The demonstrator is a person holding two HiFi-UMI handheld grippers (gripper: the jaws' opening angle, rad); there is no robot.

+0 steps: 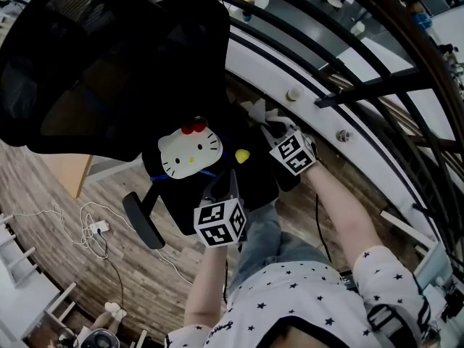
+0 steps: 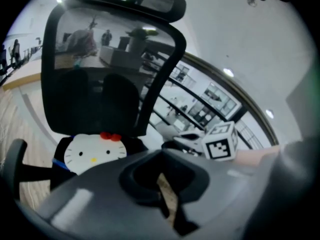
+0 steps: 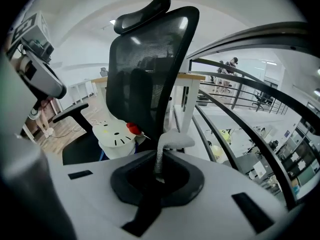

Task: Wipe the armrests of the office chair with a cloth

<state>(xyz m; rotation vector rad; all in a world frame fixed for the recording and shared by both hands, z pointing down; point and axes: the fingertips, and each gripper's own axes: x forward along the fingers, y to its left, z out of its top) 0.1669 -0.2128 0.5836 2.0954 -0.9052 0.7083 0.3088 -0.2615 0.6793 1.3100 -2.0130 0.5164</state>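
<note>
The black mesh office chair [image 1: 109, 64] stands in front of me with a white cat-face cushion [image 1: 188, 153] on its seat. Its left armrest [image 1: 143, 220] juts out bare; the same armrest [image 3: 70, 113] appears in the right gripper view. My right gripper [image 1: 270, 129] is shut on a pale grey cloth [image 1: 257, 111] at the chair's right side; the cloth [image 3: 175, 141] rises from between its jaws. In the left gripper view this cloth [image 2: 187, 136] seems to rest on the dark right armrest [image 2: 172, 145]. My left gripper [image 1: 226, 178] hovers over the seat front, shut and holding nothing.
Curved black railings [image 1: 377, 85] and a white ledge [image 1: 312, 93] run close behind the chair's right side. Cables and a power strip [image 1: 98, 228] lie on the wood floor [image 1: 43, 194] at the left. A wooden desk edge [image 1: 69, 172] sits under the backrest.
</note>
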